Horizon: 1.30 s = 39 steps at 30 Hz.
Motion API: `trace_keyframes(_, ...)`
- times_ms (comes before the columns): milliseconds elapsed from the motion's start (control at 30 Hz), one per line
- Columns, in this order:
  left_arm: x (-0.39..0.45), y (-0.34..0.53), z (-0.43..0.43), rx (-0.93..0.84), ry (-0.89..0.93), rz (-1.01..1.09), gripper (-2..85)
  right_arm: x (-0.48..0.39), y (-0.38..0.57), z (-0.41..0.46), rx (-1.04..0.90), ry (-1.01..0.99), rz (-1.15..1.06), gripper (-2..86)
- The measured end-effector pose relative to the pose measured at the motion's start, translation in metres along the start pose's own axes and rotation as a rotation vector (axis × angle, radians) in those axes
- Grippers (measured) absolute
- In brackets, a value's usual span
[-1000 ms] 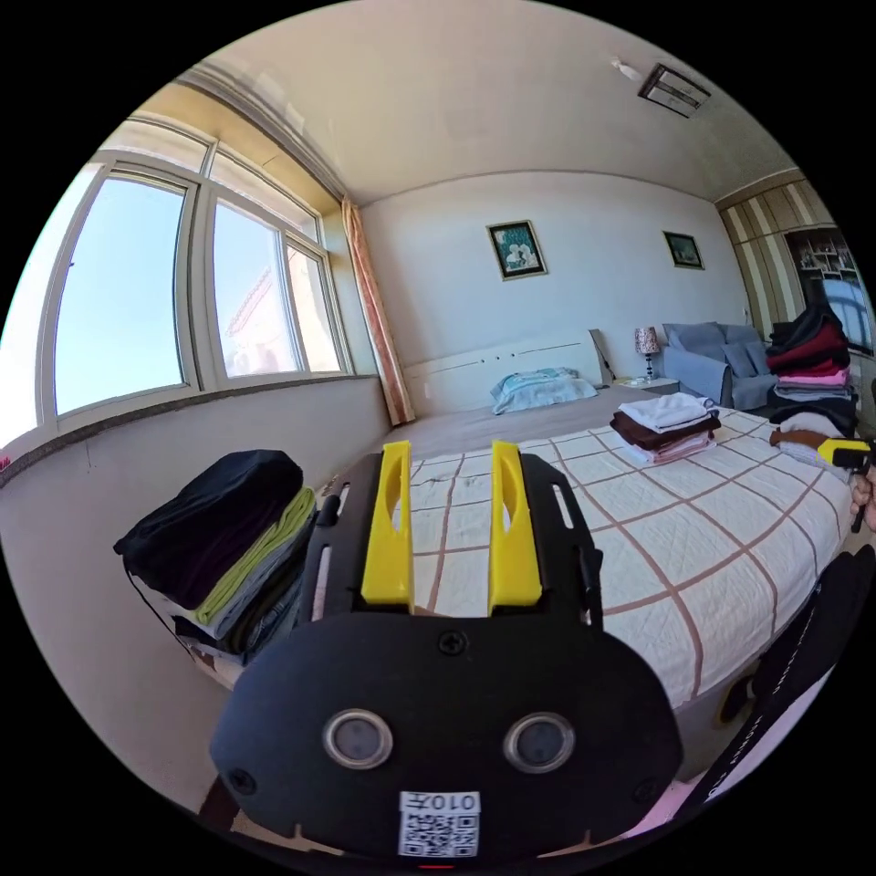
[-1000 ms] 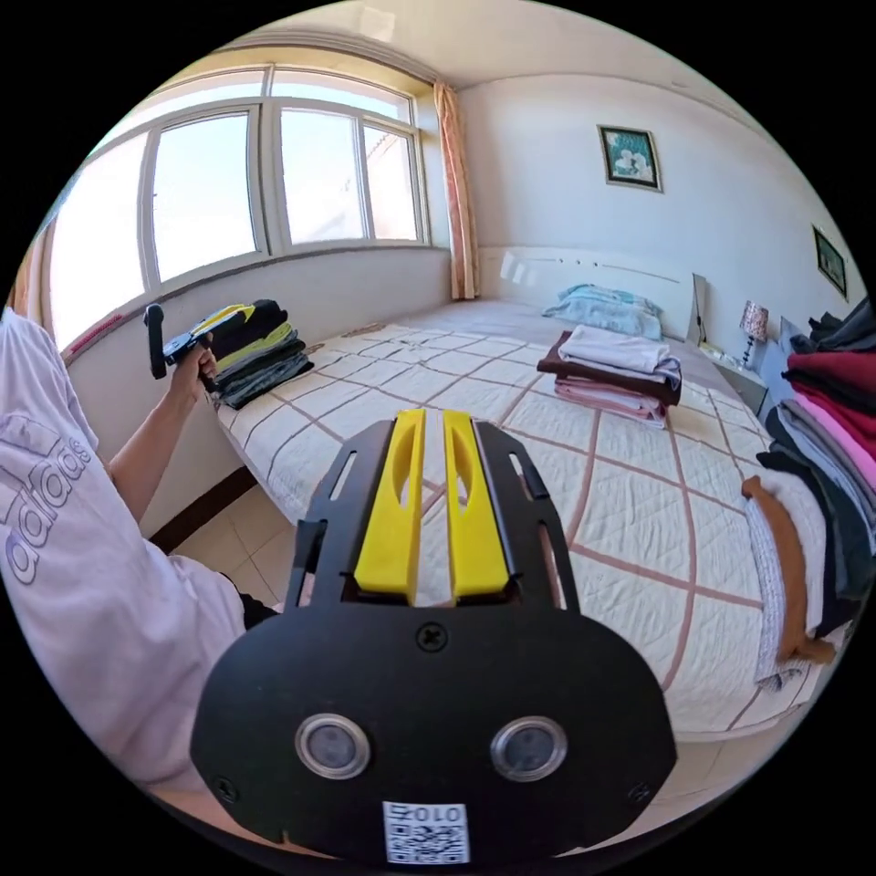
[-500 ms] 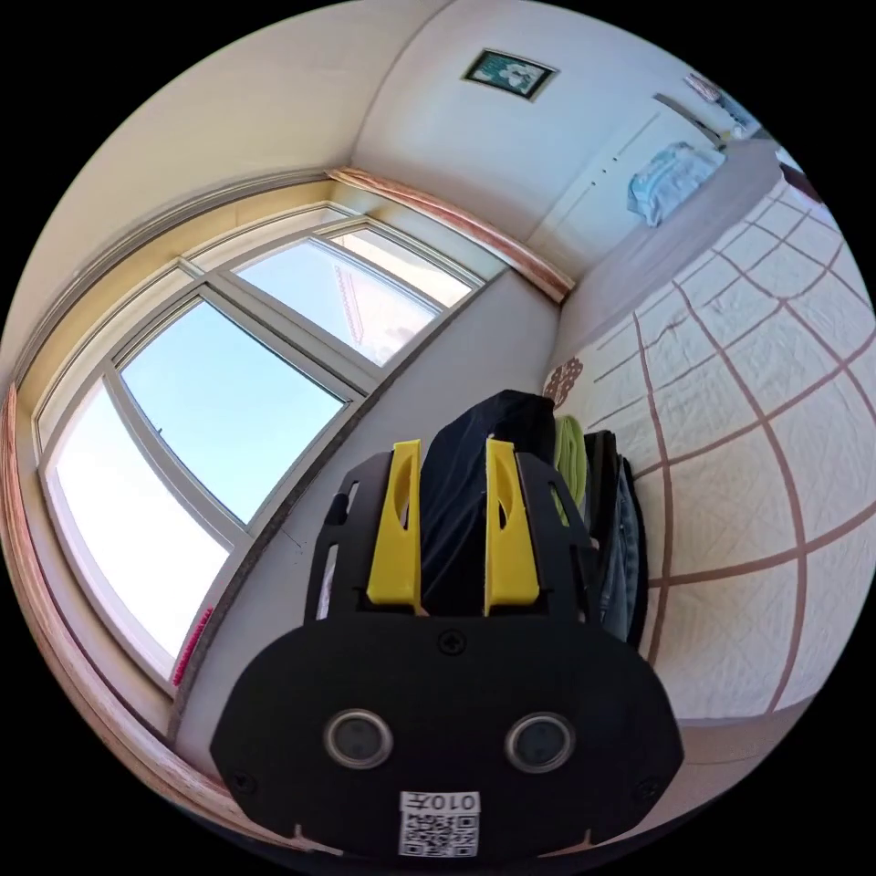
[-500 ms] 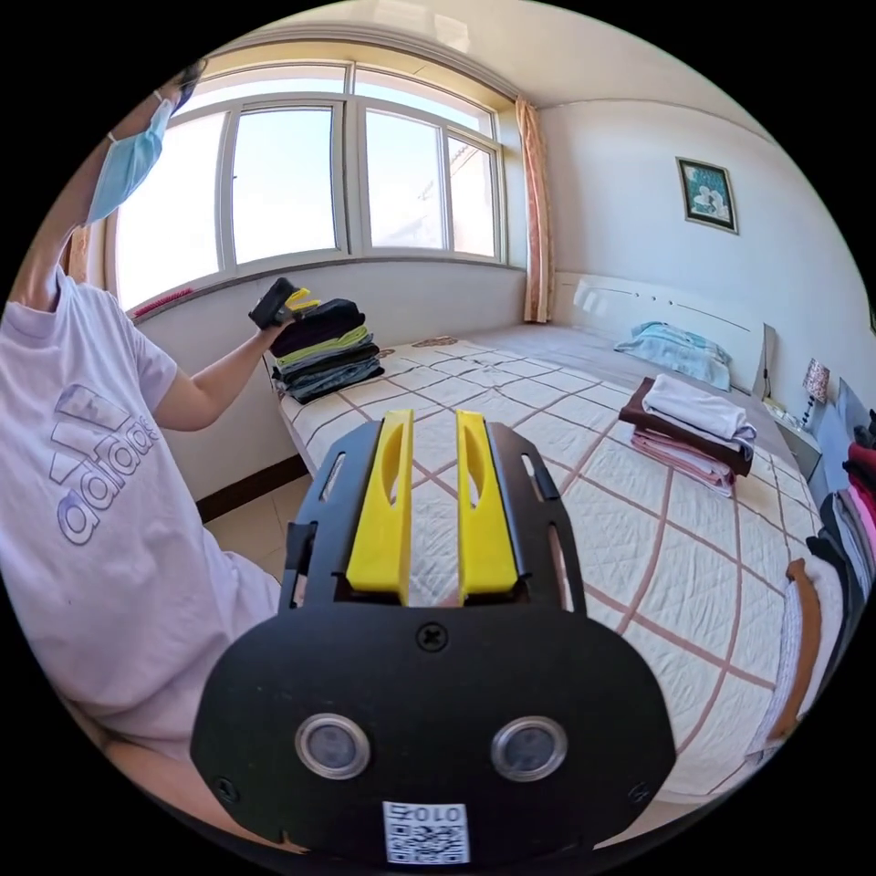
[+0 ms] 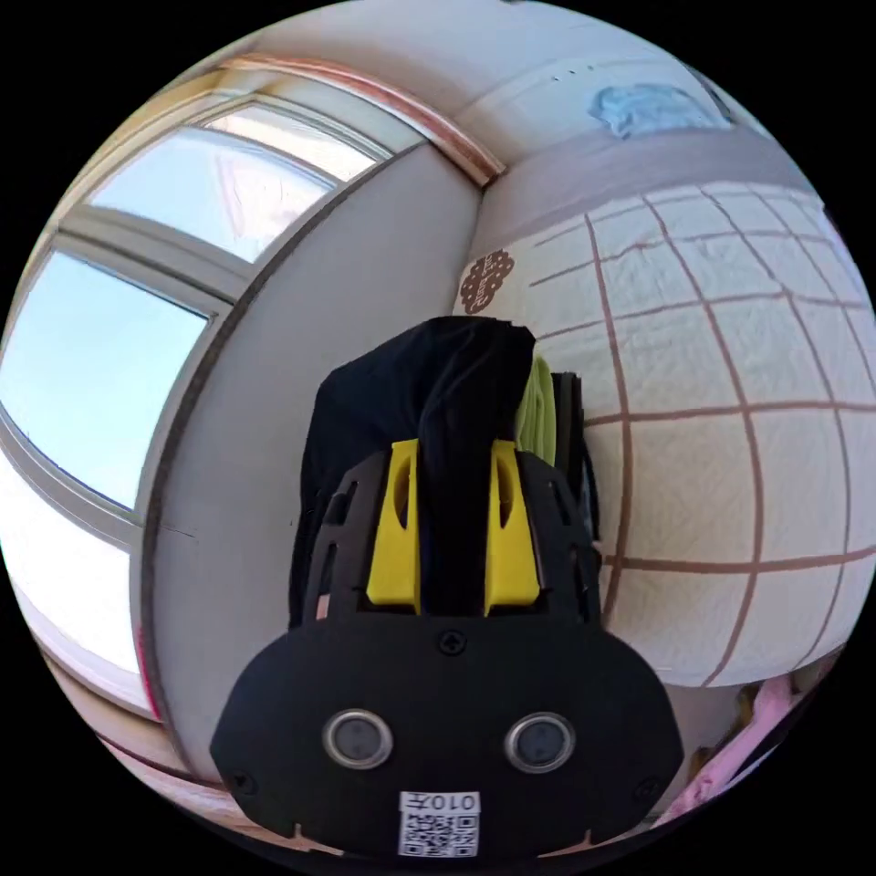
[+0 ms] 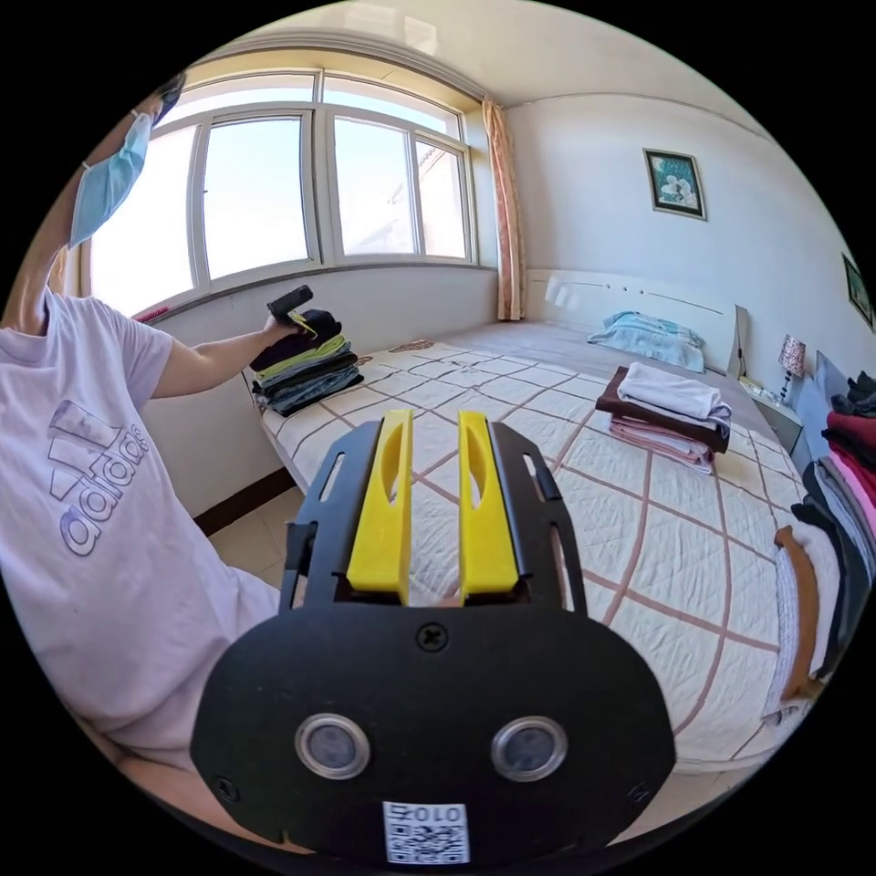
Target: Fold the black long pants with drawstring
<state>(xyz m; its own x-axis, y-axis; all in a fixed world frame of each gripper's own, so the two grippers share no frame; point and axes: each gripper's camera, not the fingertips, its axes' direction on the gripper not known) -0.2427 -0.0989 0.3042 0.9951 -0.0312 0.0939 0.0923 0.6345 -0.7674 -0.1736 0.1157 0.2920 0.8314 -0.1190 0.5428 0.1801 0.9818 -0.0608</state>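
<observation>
In the left gripper view, the left gripper [image 5: 453, 452] has its two yellow jaws on both sides of a fold of black cloth, and both jaws seem to press on it. This cloth is the top piece of a pile of folded clothes [image 5: 547, 420], which I take to be the black pants [image 5: 429, 383]; the drawstring I cannot see. Under it there is a green piece and then darker ones. The pile stands at the edge of the bed [image 5: 730, 365], near the wall under the window [image 5: 109, 347]. The bed cover is white with brown lines in squares. Farther away, a light blue pillow [image 5: 652, 105] lies at the head of the bed

In the right gripper view, the right gripper [image 6: 433, 420] is over the near part of the bed [image 6: 639, 547], with its jaws apart by a narrow gap and nothing between them. At the left is the person in a light purple T-shirt [image 6: 91, 547], whose arm reaches to the same pile [image 6: 301, 370], where the left gripper [image 6: 294, 315] meets the black top piece [image 6: 297, 342]. Farther on the bed lies a second pile [image 6: 666, 415], white on top, then brown and pink. At the right edge a tall stack of clothes [image 6: 844, 493] stands. Behind are the pillow [image 6: 650, 333], the window [image 6: 301, 192] and a framed picture [image 6: 675, 182] on the wall
</observation>
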Motion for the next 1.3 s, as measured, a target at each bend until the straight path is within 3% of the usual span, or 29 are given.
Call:
trace_keyframes(100,-0.081,0.017,-0.011,0.093,0.283,-0.238,8.4,0.007,0.011,-0.008,-0.002,0.015,0.034,8.2)
trace_keyframes(200,-0.143,0.044,-0.034,0.219,0.367,-0.422,7.7,0.013,0.020,-0.011,0.014,0.003,0.046,7.7)
trace_keyframes(333,-0.168,0.060,-0.108,0.433,0.401,-0.361,7.4,0.022,0.024,-0.004,0.019,-0.021,0.058,7.6)
trace_keyframes(433,-0.169,0.064,-0.171,0.676,0.684,-0.243,7.4,0.028,0.023,-0.003,0.047,-0.052,0.059,7.6)
trace_keyframes(500,-0.161,0.065,-0.201,0.867,1.005,-0.189,7.3,0.029,0.021,-0.006,0.068,-0.054,0.053,7.6)
trace_keyframes(667,-0.091,0.064,-0.196,1.076,1.595,-0.283,7.1,0.031,0.025,-0.024,0.123,-0.013,0.049,7.7)
trace_keyframes(800,0.028,0.067,-0.165,0.974,1.864,-0.464,7.3,0.045,0.032,-0.029,0.098,0.026,0.090,9.0)
trace_keyframes(867,0.086,0.077,-0.138,0.873,1.891,-0.585,7.4,0.059,0.039,-0.026,0.070,0.030,0.147,10.0)
trace_keyframes(933,0.143,0.086,-0.104,0.715,1.787,-0.630,7.7,0.085,0.056,-0.018,0.004,0.056,0.250,10.2)
trace_keyframes(1000,0.215,0.095,-0.037,0.351,1.712,-0.568,8.0,0.110,0.076,-0.005,-0.087,0.074,0.344,10.0)
trace_keyframes(1100,0.268,0.120,0.032,0.028,1.730,-0.466,8.3,0.147,0.111,0.019,-0.234,0.021,0.485,9.8)
trace_keyframes(1233,0.251,0.139,0.039,0.127,1.740,-0.320,8.1,0.173,0.137,0.024,-0.192,-0.025,0.557,9.8)
trace_keyframes(1300,0.236,0.139,0.027,0.133,1.609,-0.125,8.2,0.185,0.141,0.031,-0.212,-0.075,0.571,10.4)
